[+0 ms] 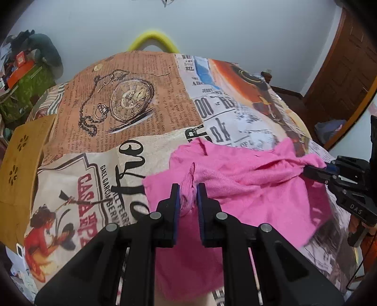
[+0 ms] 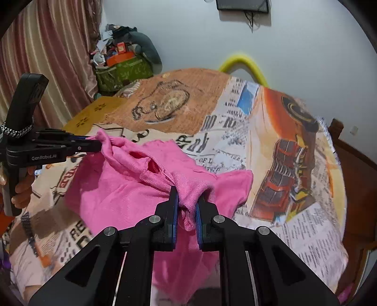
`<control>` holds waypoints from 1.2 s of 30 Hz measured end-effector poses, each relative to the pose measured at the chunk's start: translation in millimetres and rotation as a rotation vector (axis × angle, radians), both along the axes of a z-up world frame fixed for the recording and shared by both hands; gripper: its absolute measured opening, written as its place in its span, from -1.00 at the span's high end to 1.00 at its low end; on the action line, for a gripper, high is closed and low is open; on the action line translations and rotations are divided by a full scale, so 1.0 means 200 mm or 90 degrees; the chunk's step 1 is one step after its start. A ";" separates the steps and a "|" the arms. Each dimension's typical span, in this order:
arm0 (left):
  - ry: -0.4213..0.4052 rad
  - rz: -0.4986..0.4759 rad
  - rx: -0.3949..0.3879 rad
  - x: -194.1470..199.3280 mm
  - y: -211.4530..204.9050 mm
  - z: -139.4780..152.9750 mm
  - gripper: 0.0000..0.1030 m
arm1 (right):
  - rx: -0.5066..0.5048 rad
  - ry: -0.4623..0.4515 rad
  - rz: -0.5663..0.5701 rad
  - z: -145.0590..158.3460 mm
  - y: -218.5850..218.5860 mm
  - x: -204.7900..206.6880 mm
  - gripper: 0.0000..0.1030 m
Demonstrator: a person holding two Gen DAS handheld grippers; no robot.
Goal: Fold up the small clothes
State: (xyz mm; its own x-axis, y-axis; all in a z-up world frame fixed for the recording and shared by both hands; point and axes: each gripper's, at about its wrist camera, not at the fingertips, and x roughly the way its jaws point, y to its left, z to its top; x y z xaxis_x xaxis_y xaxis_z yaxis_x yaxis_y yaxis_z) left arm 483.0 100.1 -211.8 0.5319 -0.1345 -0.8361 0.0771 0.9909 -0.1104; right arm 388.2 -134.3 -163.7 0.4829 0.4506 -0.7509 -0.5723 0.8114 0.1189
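A pale wall (image 2: pixel 306 47) fills the upper frame. Striped pink curtains (image 2: pixel 47 58) hang at upper left, a wooden door (image 1: pixel 341 77) stands at right, and a dark screen (image 2: pixel 242 5) is mounted at top.

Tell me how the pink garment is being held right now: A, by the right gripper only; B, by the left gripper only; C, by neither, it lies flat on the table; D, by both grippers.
D: the left gripper and the right gripper each pinch a bunched fold of the pink garment.
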 end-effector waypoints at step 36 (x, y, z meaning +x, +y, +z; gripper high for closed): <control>0.024 0.044 -0.011 -0.28 0.13 -0.09 0.87 | 0.057 0.068 -0.082 -0.17 -0.21 -0.29 0.66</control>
State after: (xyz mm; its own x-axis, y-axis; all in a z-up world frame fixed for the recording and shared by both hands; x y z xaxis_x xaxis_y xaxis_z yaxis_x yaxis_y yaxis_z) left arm 426.8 126.9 -230.8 0.5081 -0.1133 -0.8538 0.0034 0.9916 -0.1295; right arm 329.7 -177.1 -198.2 0.4598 0.4581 -0.7607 -0.4450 0.8602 0.2490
